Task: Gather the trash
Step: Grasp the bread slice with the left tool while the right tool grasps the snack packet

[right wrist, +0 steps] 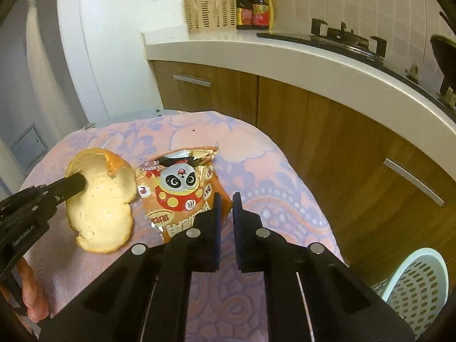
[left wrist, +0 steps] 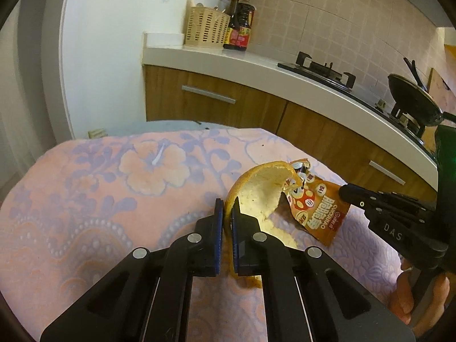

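The left gripper point(left wrist: 227, 209) has its jaws clamped on the edge of a pale fruit peel point(left wrist: 260, 196), which stands up just ahead of them over the flowered cloth point(left wrist: 114, 199). The right gripper point(right wrist: 226, 203) is pinched on the near corner of an orange snack wrapper point(right wrist: 182, 191) lying beside the peel. A white basket point(right wrist: 419, 287) sits low to the right of its jaws.

Black hand-held gripper point(left wrist: 227, 209), blue pads point(left wrist: 218, 228), silver round screws.

Glossy foil snack wrapper point(right wrist: 182, 191), pithy matt peel point(right wrist: 99, 208), textured woven tablecloth point(left wrist: 85, 199), wood-grain cabinets point(right wrist: 327, 128).
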`<state>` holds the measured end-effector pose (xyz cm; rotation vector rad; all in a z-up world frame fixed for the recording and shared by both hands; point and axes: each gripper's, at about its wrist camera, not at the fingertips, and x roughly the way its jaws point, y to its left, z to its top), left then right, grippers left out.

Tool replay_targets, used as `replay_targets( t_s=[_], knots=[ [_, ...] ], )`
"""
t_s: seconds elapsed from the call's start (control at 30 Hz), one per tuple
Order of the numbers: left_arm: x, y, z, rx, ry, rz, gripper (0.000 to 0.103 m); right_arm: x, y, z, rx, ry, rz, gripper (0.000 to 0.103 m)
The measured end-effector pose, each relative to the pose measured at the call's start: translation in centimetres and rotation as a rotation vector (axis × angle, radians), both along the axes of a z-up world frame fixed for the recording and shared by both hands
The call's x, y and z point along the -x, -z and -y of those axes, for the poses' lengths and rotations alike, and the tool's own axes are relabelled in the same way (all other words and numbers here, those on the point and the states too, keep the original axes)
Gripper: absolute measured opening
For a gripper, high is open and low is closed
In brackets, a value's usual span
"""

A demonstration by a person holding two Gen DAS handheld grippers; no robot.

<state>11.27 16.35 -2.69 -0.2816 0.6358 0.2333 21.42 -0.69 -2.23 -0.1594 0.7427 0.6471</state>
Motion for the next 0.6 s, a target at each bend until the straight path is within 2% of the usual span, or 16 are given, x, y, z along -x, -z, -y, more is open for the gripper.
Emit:
replay_targets(
  t_s=[0.17, 0.3, 0.5, 0.57, 0.6],
  knots=[
    [2.8, -0.2, 0.3, 0.057, 0.020, -0.003, 0.003, 2.3, -0.7, 2.7, -0.073, 0.019, -0.023, 0.003],
    [6.0, -0.8, 0.6, 0.062, 0.009, 0.010, 0.003, 7.2, -1.2, 4.7, -0.105, -0.023, -0.028, 0.003],
    [7.8, 0.4, 0.8, 0.015, -0.019, 0.021, 0.004, 10.4, 0.2, 5.3, -0.035, -0.063, -0.071, 0.004],
    [7.9, 0.2, 0.8, 0.002, -0.014, 0.037, 0.004, 10.2, 0.1, 5.7, -0.036, -0.071, -0.081, 0.011],
    [8.1, 0.1, 0.8, -0.006, -0.010, 0.047, 0.004, 10.0, 0.1, 5.8, -0.042, -0.068, -0.083, 0.026]
  ],
)
